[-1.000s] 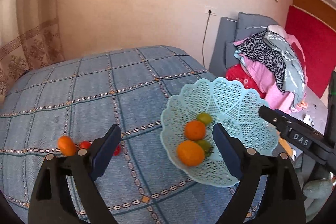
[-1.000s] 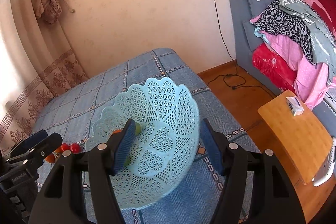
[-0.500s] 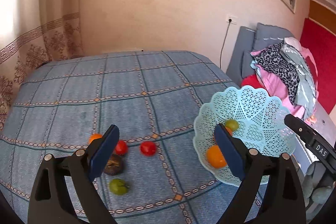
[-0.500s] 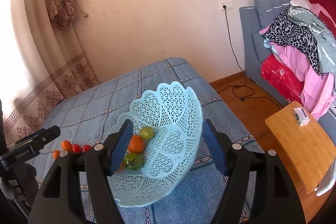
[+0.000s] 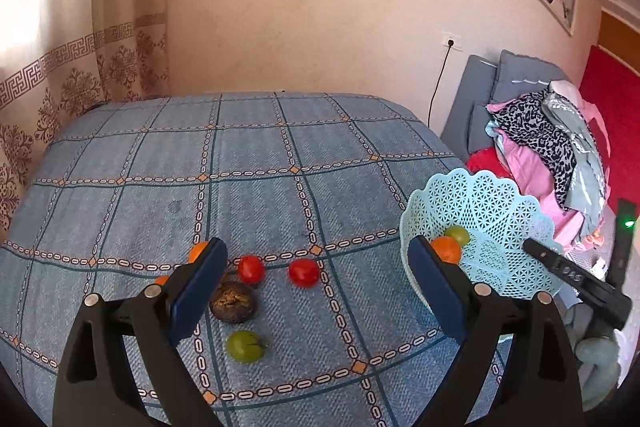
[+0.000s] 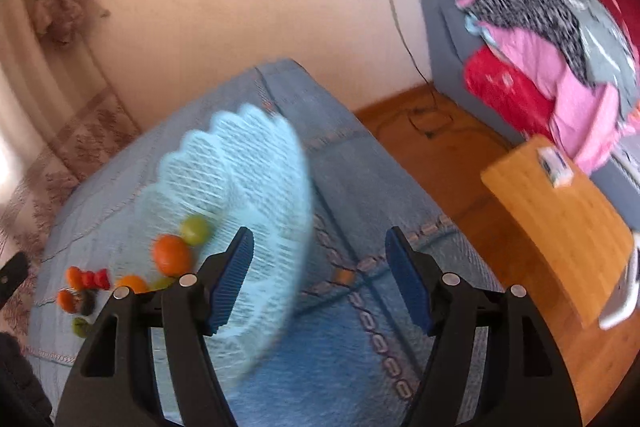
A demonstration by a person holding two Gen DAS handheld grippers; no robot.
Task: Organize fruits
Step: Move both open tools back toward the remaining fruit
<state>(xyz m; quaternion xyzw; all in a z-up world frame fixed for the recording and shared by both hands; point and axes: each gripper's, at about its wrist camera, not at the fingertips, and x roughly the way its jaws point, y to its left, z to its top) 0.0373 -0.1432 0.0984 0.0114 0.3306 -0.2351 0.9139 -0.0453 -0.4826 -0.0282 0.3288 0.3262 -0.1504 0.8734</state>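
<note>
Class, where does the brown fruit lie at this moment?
In the left wrist view, the brown fruit lies on the blue cloth, left of centre, just below a red tomato and above a green fruit.

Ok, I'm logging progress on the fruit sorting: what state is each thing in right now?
left gripper: open, empty, above the loose fruit
right gripper: open, empty
basket: tilted, holding fruit
orange fruit: in basket
green fruit: in basket
two red tomatoes: loose on tablecloth
brown fruit: loose on tablecloth
green tomato: loose on tablecloth
</note>
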